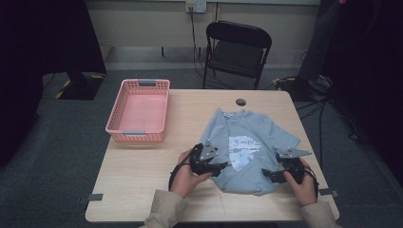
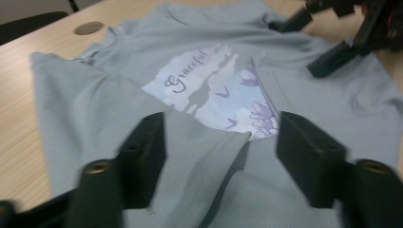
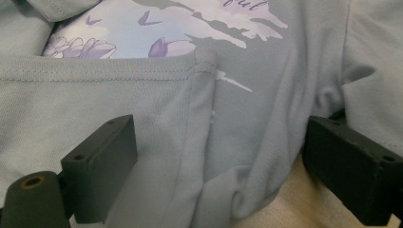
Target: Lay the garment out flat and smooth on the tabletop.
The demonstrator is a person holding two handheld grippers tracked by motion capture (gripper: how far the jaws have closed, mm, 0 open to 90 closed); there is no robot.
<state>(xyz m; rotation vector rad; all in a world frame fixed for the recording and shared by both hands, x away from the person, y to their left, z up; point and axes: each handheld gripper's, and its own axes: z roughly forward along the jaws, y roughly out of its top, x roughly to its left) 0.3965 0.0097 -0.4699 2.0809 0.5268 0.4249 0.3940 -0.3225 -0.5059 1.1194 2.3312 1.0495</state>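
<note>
The T-shirt [image 1: 247, 147] lies flat on the bench [image 1: 142, 175], its lower hem folded up over the print. The cloth is light, soft and limp; take hold at a hem or fold edge. The left gripper [image 1: 219, 167] stands apart over the folded flap, pressing nothing. The right gripper [image 1: 272, 175] stands apart around the bunched lower corner. Open bench lies left; the pink basket [image 1: 139, 110] stands well apart.

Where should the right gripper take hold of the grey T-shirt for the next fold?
Probably the bunched side edge of the T-shirt, coming in from the table's right edge: there the fabric lifts off the table, already between the open jaws of the right gripper.
</note>
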